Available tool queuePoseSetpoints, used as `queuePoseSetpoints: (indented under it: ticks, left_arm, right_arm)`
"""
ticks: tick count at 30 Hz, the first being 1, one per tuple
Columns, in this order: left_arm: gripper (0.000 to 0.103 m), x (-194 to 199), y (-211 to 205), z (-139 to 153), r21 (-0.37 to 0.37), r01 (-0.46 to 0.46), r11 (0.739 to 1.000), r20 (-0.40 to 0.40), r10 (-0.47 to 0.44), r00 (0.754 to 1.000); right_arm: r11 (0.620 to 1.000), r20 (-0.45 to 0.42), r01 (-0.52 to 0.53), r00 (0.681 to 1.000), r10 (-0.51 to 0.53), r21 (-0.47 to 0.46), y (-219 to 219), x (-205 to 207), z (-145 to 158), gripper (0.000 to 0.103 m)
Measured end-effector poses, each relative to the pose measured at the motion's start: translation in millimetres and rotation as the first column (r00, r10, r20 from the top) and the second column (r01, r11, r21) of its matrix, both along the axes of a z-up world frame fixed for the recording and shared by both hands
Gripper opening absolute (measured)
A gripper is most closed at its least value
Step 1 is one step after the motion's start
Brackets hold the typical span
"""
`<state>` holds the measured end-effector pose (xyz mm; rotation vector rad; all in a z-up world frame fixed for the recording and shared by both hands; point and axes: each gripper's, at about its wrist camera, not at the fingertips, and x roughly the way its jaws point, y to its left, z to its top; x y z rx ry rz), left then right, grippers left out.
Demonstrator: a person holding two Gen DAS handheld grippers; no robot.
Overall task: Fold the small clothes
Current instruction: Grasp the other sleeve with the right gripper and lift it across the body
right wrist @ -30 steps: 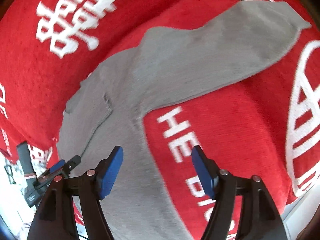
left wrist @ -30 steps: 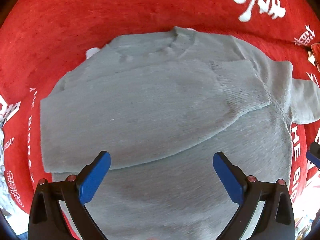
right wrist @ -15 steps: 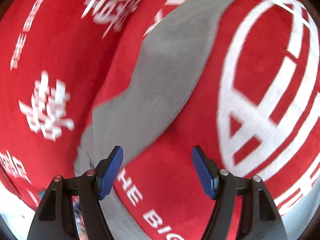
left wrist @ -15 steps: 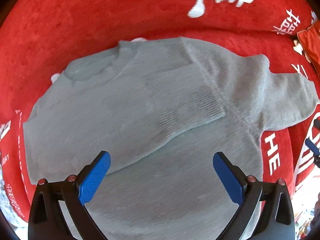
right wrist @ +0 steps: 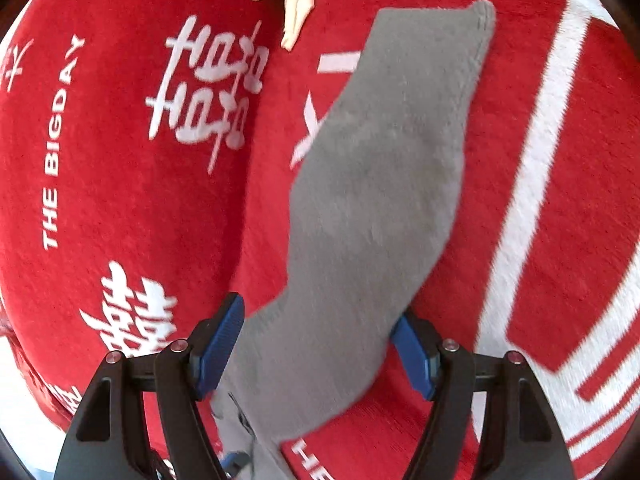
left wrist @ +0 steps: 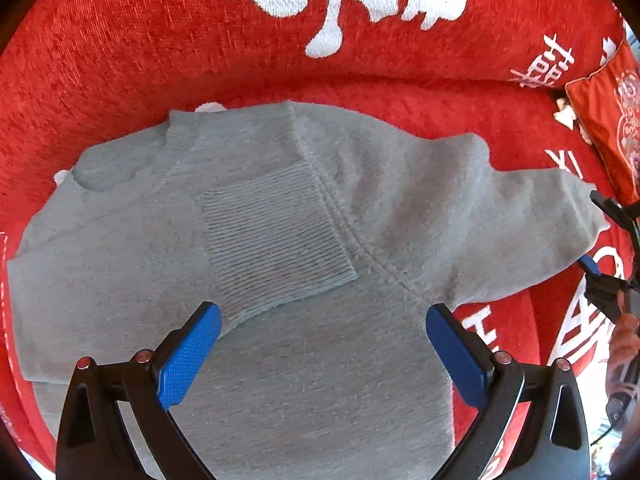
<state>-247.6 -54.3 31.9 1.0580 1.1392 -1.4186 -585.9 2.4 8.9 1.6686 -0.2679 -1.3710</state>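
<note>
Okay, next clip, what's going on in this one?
A person with two handheld grippers is folding a small grey sweater laid out on a red blanket. One sleeve is already folded across the chest, ribbed cuff on top. The other sleeve lies stretched out flat; the right gripper is open astride it. The left gripper is open over the body, gripping nothing.

The left wrist view looks from just above and behind the left tongs [left wrist: 322, 354], facing forward and down across the sweater [left wrist: 280, 248] toward the red backrest [left wrist: 160, 40]; it sits close over the sweater's body. The right wrist view looks past the right tongs [right wrist: 318, 350], nearer still, along the outstretched sleeve [right wrist: 380, 184] toward its cuff. Both views share that sleeve [left wrist: 500, 220] and the red cover [right wrist: 120, 160] around it; the right tongs [left wrist: 604, 248] show at the left view's right edge.
</note>
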Motion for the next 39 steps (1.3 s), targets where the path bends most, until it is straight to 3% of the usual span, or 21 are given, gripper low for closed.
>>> queuePoseSetpoints:
  ticks: [2,5,7,11,15,18,22,25,29,33,35,37,38,39]
  left_arm:
    - [0.103,12.8,-0.4,-2.1,0.006,-0.011,1.0,-0.004,0.011,1.0]
    - [0.1,30.6,2.4,-1.3,0.002,-0.03,1.0,-0.002,0.03,1.0]
    - [0.095,40.1,5.2,2.1,-0.012,-0.045,0.999,0.021,0.046,0.999]
    - [0.095,67.9,11.8,-0.1,0.022,-0.109,0.994,0.024,0.108,0.994]
    - [0.095,93.9,18.2,1.5,0.011,-0.16,0.987,0.025,0.159,0.987]
    - [0.095,117.8,23.8,8.1,-0.008,-0.18,0.984,0.032,0.18,0.983]
    - [0.095,152.4,31.8,20.4,-0.045,-0.205,0.978,0.047,0.207,0.977]
    - [0.095,176.9,36.1,27.2,-0.073,-0.222,0.972,0.068,0.227,0.972]
    - [0.095,207.2,41.6,27.1,-0.083,-0.26,0.962,0.076,0.266,0.961]
    - [0.095,226.9,45.8,16.2,-0.063,-0.304,0.951,0.074,0.308,0.948]
    - [0.095,231.2,48.9,10.5,-0.057,-0.312,0.949,0.069,0.315,0.947]
    - [0.095,238.2,51.7,8.9,-0.056,-0.312,0.948,0.061,0.316,0.947]
    - [0.095,241.8,51.8,5.5,-0.057,-0.314,0.948,0.058,0.317,0.947]
    - [0.095,244.4,52.5,5.5,-0.057,-0.316,0.947,0.054,0.319,0.946]
  right_arm:
    - [0.999,0.035,0.043,0.998,-0.043,-0.006,-0.4,-3.4,-2.7,0.074]
    - [0.995,0.106,0.091,0.99,-0.095,0.038,2.0,-5.5,-12.9,0.007]
    - [0.993,0.165,0.115,0.979,-0.116,0.013,4.6,-5.4,-17.1,0.007]
    - [0.995,0.17,0.067,0.984,-0.054,-0.076,-2.9,7.9,1.3,0.007]
    - [0.981,0.115,-0.092,0.987,0.113,-0.17,-28.4,42.8,36.0,0.007]
    - [0.942,0.058,-0.24,0.964,0.26,-0.233,-53.1,85.4,64.3,0.007]
    - [0.841,-0.029,-0.459,0.882,0.471,-0.286,-79.6,162.4,91.8,0.007]
    - [0.729,-0.125,-0.634,0.77,0.625,-0.26,-89.4,232.6,98.0,0.007]
    - [0.602,-0.148,-0.782,0.623,0.768,-0.163,-87.0,320.6,71.0,0.007]
    - [0.533,-0.167,-0.846,0.523,0.836,0.022,-77.7,369.3,27.9,0.011]
    - [0.524,-0.158,-0.844,0.505,0.848,0.115,-74.4,377.0,8.0,0.013]
    - [0.553,-0.14,-0.825,0.537,0.832,0.119,-72.0,374.7,2.5,0.017]
    - [0.575,-0.132,-0.81,0.562,0.817,0.11,-71.2,370.9,4.9,0.029]
    - [0.605,-0.127,-0.79,0.593,0.795,0.102,-70.2,365.4,8.4,0.049]
